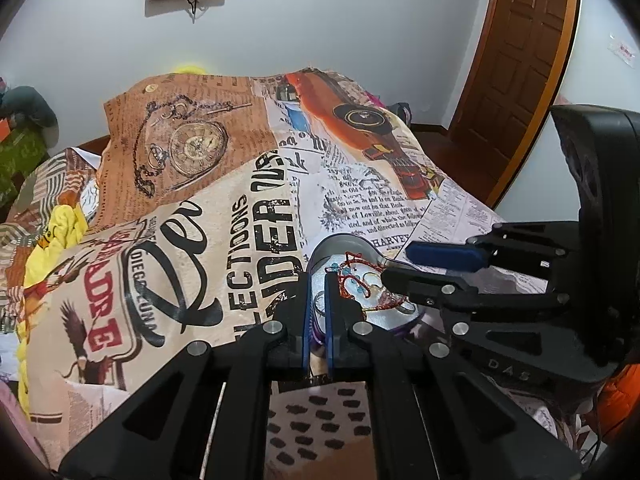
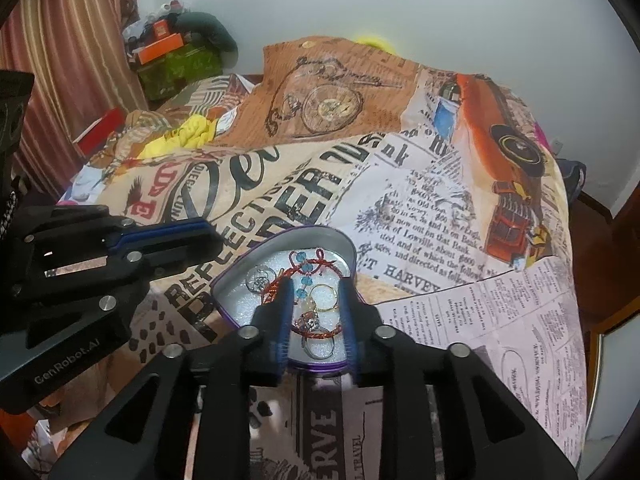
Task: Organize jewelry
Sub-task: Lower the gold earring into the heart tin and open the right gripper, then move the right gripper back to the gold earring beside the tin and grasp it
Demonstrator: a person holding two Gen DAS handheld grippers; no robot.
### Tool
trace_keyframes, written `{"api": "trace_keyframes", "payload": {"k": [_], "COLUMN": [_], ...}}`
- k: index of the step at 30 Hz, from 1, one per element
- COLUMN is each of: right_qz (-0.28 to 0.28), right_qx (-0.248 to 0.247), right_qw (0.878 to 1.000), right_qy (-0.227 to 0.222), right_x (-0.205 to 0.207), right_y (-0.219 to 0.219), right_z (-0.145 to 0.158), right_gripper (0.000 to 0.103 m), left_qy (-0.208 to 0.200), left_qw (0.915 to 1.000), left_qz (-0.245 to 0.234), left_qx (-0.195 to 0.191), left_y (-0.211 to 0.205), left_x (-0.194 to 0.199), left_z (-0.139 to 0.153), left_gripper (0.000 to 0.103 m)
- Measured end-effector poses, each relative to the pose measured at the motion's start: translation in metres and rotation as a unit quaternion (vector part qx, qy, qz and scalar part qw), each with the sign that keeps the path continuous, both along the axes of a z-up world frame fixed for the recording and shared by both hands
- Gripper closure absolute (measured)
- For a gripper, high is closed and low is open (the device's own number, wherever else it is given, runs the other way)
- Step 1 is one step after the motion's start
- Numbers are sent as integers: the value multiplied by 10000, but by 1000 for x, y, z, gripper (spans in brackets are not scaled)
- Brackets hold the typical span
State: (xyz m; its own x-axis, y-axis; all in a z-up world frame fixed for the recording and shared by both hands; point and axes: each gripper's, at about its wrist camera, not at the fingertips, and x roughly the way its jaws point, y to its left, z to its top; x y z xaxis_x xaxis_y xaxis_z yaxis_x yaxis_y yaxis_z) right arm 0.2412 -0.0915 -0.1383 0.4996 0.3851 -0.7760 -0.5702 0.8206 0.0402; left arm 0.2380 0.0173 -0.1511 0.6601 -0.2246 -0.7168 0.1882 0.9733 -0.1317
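Left wrist view looks down along its own fingers (image 1: 331,300), close over the heart-shaped tin (image 1: 352,248) on the bed. Right wrist view tilts down at that tin (image 2: 256,256) too, nearer its pointed end. Both share the tin and the printed bedspread (image 1: 240,208) behind it; each catches the other gripper (image 2: 168,236) beside the tin.

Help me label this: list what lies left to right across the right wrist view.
Striped curtain → left claw → heart-shaped purple-rimmed tin of jewelry → printed orange car on the bedspread.
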Motion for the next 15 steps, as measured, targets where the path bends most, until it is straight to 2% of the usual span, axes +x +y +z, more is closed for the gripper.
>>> {"api": "trace_keyframes", "payload": {"k": [4, 10, 12, 15], "right_qz": [-32, -105, -126, -141], "right_qx": [15, 33, 59, 88], "right_qw": [9999, 9995, 9994, 9993], "right_qy": [-139, -292, -311, -340], "right_x": [-8, -21, -25, -33], "right_y": [-3, -7, -9, -12], "right_z": [12, 28, 32, 37], "right_gripper": [74, 73, 73, 72], "left_qy": [-74, -190, -233, -312], "left_qw": [10000, 9998, 9997, 9995], "left_qz": [14, 20, 27, 0], "left_qx": [16, 50, 58, 83], "left_y": [0, 0, 0, -1], "left_x": [-9, -24, -31, -42], "left_z": [10, 25, 29, 36], "left_gripper": [95, 92, 83, 82]}}
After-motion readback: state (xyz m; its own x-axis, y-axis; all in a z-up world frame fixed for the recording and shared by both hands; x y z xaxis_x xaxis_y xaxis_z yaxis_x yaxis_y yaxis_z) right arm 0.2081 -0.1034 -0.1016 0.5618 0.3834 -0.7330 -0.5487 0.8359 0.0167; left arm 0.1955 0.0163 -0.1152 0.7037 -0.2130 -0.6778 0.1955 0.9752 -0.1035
